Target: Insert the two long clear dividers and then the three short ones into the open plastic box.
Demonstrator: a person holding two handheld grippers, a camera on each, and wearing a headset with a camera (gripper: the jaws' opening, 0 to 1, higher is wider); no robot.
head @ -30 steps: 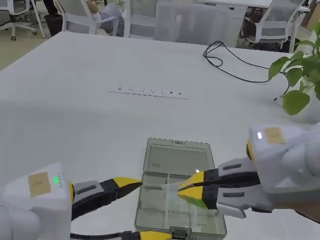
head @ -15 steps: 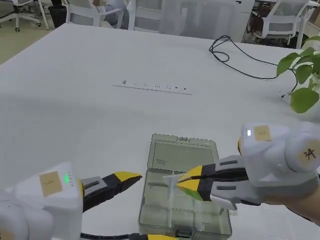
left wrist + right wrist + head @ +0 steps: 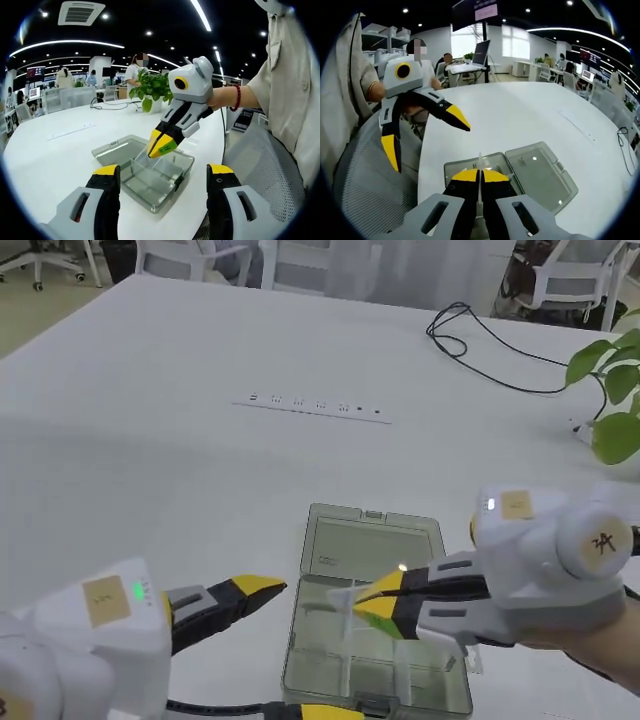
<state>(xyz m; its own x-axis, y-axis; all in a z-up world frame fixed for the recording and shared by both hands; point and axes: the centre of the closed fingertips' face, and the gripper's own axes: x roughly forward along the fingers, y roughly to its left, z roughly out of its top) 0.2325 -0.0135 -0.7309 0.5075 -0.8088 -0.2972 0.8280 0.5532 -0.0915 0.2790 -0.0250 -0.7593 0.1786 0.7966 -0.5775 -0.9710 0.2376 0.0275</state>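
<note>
Right hand-held gripper (image 3: 365, 602): clenched on a divider (image 3: 338, 598), just above the box (image 3: 300, 635).
Divider: juts left from the tips, across the box.
Left hand-held gripper (image 3: 163, 170): released, left of box.

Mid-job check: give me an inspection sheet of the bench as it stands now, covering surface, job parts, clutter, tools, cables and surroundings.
Surface: white table with a flush socket strip set in it.
Job's things: open plastic box, its lid laid flat behind it; one clear divider held above the box; any dividers already inside are too faint to count.
Clutter: nothing seen.
Tools: right tool shut on the divider, over the box; left tool open, beside the box, holding nothing.
Cables: black cable looped on the far side of the table.
Surroundings: potted plant, office chairs.
</note>
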